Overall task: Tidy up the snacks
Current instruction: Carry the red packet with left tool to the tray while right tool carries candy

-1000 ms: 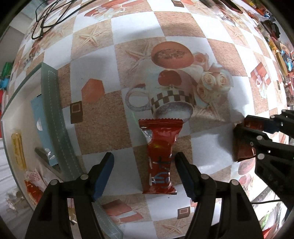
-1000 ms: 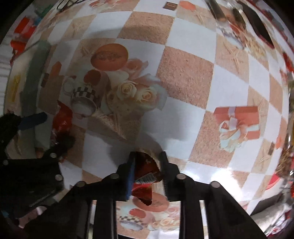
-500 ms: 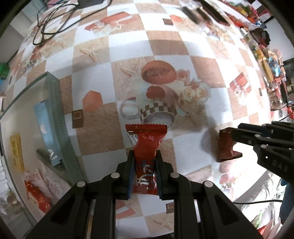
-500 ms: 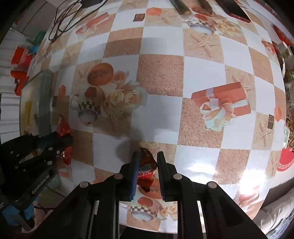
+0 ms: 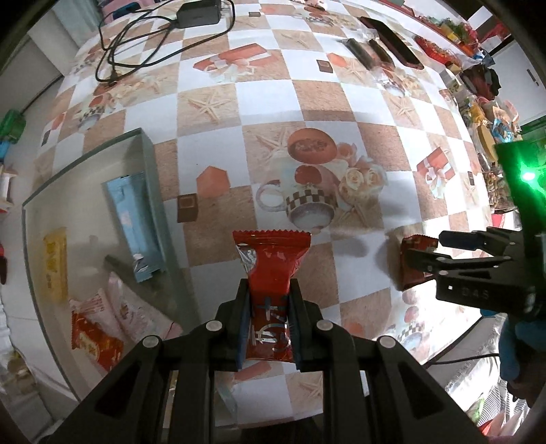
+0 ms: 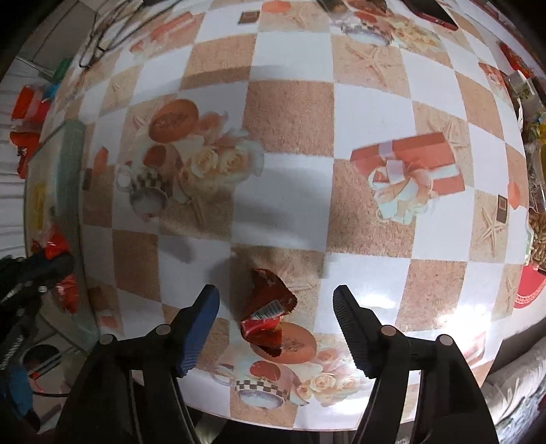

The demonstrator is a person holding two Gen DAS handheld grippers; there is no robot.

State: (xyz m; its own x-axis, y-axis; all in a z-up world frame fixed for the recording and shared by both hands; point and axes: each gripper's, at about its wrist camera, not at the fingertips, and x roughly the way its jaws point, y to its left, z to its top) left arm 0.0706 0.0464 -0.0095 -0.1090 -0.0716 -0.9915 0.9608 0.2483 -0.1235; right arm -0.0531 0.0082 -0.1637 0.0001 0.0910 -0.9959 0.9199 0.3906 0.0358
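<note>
My left gripper [image 5: 269, 290] is shut on the lower half of a long red snack packet [image 5: 271, 256] and holds it above the checked tablecloth, just right of the glass tray [image 5: 150, 164]. A blue packet [image 5: 133, 218], a yellow one [image 5: 54, 266] and pink and red packets [image 5: 99, 334] lie in the tray. My right gripper [image 6: 276, 293] is opening. A crumpled small red packet [image 6: 268, 307] lies on the cloth between its jaws, and neither pad touches it. In the left wrist view that packet [image 5: 414, 263] sits at the right gripper's [image 5: 423, 247] tips.
A charger and black cable [image 5: 201, 13] lie at the far left of the table, with a dark phone [image 5: 392, 41] at the far right. Loose snacks [image 5: 491, 116] crowd the right edge. The table's near edge runs just below both grippers.
My left gripper closed on the long red packet and lifted it. The right gripper carried the small red packet sideways, then spread its jaws and let it go onto the cloth.
</note>
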